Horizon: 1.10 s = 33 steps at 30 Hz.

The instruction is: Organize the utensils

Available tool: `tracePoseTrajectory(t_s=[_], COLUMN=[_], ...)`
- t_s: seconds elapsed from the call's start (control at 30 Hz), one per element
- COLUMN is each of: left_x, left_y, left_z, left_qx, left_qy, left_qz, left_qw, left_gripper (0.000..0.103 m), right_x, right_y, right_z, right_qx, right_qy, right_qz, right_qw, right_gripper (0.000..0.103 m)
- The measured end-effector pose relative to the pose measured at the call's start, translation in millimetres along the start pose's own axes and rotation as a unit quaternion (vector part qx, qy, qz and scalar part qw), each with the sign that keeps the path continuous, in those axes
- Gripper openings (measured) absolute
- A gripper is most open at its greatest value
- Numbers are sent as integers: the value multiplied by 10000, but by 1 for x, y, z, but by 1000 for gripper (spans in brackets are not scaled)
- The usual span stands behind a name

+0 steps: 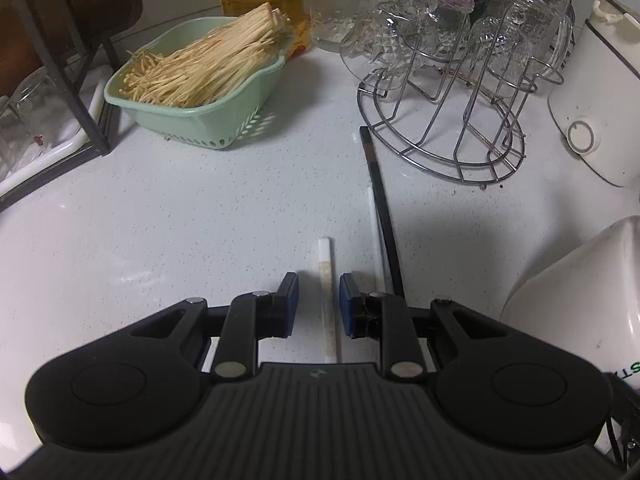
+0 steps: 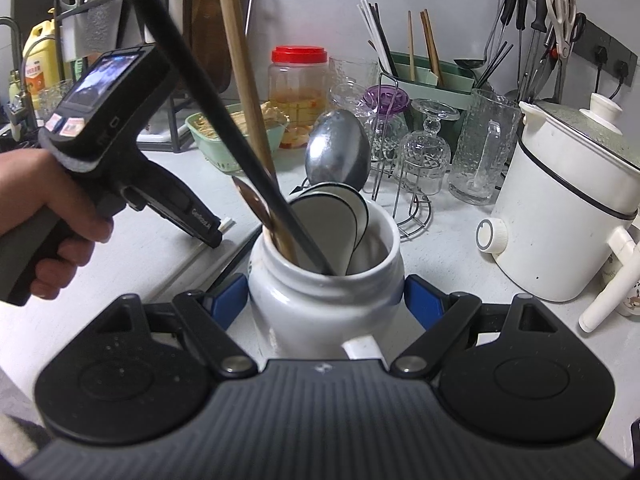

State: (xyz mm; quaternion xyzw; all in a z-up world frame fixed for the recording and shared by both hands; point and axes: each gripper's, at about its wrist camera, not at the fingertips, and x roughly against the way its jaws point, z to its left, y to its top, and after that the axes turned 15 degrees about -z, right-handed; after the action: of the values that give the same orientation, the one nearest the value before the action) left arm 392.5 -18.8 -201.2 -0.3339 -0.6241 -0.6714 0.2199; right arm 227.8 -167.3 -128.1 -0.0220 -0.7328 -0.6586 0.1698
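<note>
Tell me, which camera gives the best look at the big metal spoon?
The right wrist view: the metal spoon stands bowl-up in the white jar, unobstructed. The left wrist view does not show it at all, only a sliver of the jar at its right edge.

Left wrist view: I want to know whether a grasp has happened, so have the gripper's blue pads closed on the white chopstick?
No, the left gripper is open around the white chopstick, with countertop showing on both sides.

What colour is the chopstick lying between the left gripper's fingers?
White, with a brownish speckled stain along its middle. The chopstick shows best in the left wrist view, between the open left gripper.
</note>
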Motion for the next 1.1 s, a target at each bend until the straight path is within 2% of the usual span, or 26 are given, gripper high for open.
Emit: tracePoseTrajectory(t_s=[0.13, 0.23, 0.43, 0.57, 0.83, 1.1], left_x=[-3, -4, -5, -1, 42, 104], left_y=[5, 7, 8, 8, 26, 47], left_z=[-3, -5, -9, 0, 12, 6], left_qx=[-185, -260, -415, -248, 165, 373], left_qy=[-83, -220, -267, -284, -373, -655], left_qz=[148, 195, 140, 64, -622, -1425], left_qw=[9997, 9992, 9987, 9993, 9972, 9869], left_gripper=[23, 9, 7, 7, 7, 7], right_x=[-5, -9, -13, -16, -16, -16], right_y=[2, 3, 4, 5, 5, 4], right_z=[0, 1, 4, 4, 5, 5], right_qx=[-35, -50, -59, -37, -14, -23], right_qy=[-81, -132, -185, -192, -219, -267], right_qz=[22, 30, 25, 20, 11, -36], right_qw=[10000, 9999, 9998, 9998, 9998, 9996], right_gripper=[87, 88, 88, 88, 88, 88])
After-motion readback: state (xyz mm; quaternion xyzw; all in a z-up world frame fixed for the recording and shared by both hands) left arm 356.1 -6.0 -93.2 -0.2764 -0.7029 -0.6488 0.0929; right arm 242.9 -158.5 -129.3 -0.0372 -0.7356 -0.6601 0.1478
